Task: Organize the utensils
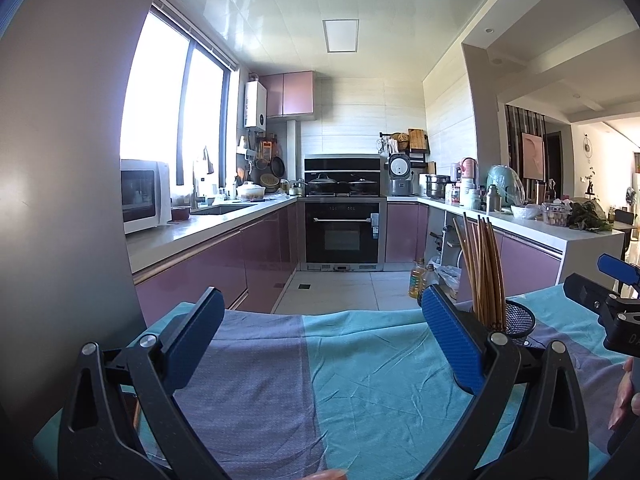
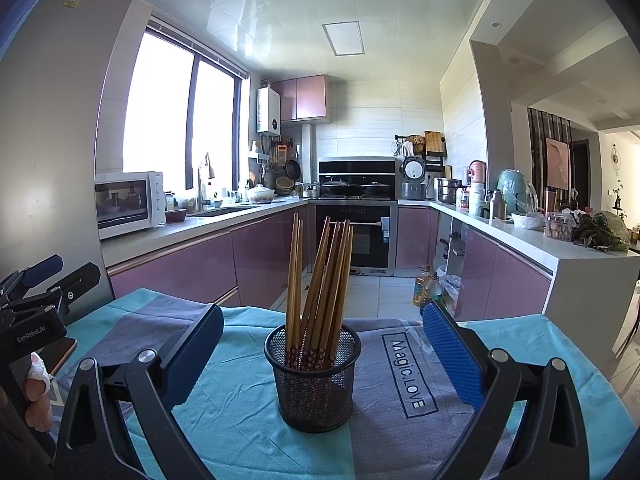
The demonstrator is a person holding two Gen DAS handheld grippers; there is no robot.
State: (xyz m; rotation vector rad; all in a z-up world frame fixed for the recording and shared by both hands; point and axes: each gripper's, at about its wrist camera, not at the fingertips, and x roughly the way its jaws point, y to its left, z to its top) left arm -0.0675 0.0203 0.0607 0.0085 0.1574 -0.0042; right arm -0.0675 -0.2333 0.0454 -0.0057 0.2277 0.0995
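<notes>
A black mesh holder (image 2: 314,376) packed with upright wooden chopsticks (image 2: 320,276) stands on the cloth-covered bench (image 2: 400,452), centred ahead of the right claw (image 2: 322,354), whose fingers are spread wide and empty. The left claw (image 1: 320,336), equally wide and empty, has the holder just beyond its right finger.

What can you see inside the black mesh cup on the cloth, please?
The mesh cup holds a bundle of wooden chopsticks standing upright, patterned red ends down, leaning apart at the top. The cup's floor is hidden by the chopsticks and the mesh wall.
</notes>
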